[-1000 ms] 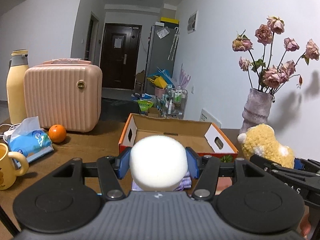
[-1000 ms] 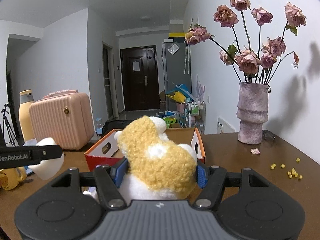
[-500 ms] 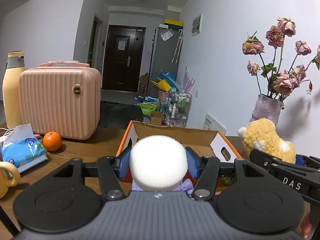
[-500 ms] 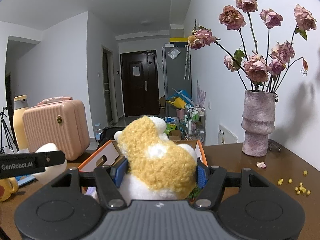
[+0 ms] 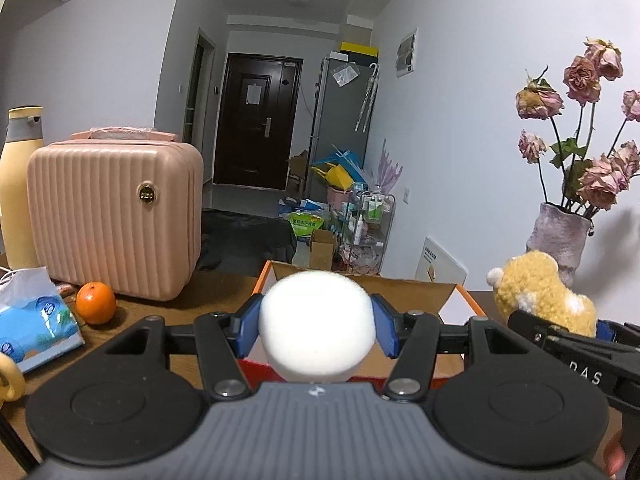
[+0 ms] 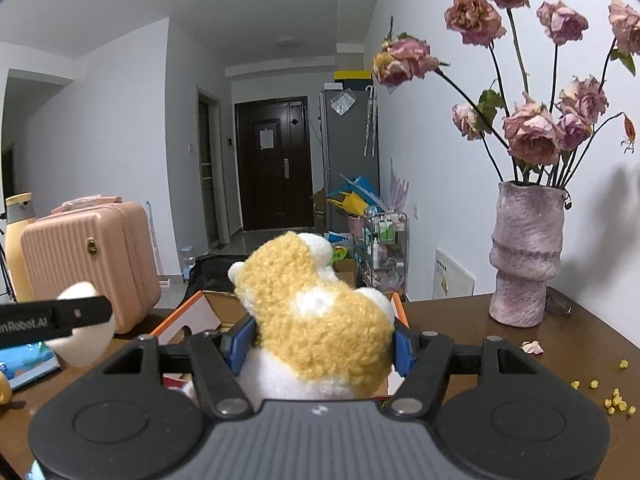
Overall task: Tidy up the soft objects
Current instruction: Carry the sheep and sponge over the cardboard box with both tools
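The white ball [image 5: 317, 325] sat clamped between the blue pads [image 5: 247, 326] of the left gripper [image 5: 317, 330], held up over the near edge of the box [image 5: 424, 292]. The plush [image 6: 320, 320], yellow with white patches, was squeezed the same way in the right gripper [image 6: 322, 344], its pads [image 6: 237, 343] sunk into the fur on both sides, and it too hung over the box [image 6: 192, 316]. In the left view the plush [image 5: 542, 292] showed just to the right of the ball, with the right gripper's black finger [image 5: 576, 354] across its lower part; in the right view the ball [image 6: 82, 330] appeared at the left, partly behind the left gripper's finger [image 6: 56, 318]. The box was open, orange outside and plain cardboard within, standing on a brown table [image 6: 480, 332]; what lay inside could not be made out, since the grippers covered most of it. To the left stood a pink case [image 5: 114, 216], with an orange [image 5: 96, 303] just before it, a tissue pack [image 5: 34, 326] nearer, and a yellow bottle [image 5: 18, 184] behind. To the right a mottled vase [image 6: 526, 256] of dried roses [image 6: 532, 132] stood by the wall, with yellow crumbs [image 6: 616, 402] scattered on the table near it.
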### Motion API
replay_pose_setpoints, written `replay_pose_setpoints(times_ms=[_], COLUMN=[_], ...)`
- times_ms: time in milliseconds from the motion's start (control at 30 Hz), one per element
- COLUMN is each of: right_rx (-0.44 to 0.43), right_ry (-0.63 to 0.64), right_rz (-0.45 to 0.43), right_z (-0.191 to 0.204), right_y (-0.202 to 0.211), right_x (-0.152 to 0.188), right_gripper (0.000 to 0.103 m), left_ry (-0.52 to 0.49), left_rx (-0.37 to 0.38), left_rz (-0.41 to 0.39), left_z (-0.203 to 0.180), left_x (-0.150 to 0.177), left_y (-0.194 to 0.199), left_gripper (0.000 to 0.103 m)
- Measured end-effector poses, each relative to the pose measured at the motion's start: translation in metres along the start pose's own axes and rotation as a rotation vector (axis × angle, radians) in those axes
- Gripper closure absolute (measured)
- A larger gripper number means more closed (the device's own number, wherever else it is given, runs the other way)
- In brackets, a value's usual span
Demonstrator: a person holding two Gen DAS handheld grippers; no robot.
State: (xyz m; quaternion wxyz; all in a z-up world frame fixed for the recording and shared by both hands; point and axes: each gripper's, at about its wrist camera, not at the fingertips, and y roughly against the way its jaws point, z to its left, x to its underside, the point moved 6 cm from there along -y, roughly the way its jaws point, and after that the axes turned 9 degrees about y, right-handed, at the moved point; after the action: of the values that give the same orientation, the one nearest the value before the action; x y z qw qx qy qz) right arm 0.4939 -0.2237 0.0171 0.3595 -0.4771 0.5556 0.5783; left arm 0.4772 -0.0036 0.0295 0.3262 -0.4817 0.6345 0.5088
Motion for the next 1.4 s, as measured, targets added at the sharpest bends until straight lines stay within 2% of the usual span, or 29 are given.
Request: replay_pose_setpoints(times_ms=[733,1400], right_rx=[0.021,0.02], right_ry=[0.012,-0.029], right_rz=[0.05,0.139], right_z=[-0.015,-0.029], right_y=[-0.072,-0.124], right_x=[-0.02,-0.01], right_gripper=[0.038,0.038], left_ry=[-0.01,-0.029], left_rx=[-0.053,-0.128], left_rz=[-0.019,0.071], left_z=[-0.002,0.002], left_x=[-0.019,-0.005], left_y=[-0.063,-0.133], left_gripper=[0.045,0.045])
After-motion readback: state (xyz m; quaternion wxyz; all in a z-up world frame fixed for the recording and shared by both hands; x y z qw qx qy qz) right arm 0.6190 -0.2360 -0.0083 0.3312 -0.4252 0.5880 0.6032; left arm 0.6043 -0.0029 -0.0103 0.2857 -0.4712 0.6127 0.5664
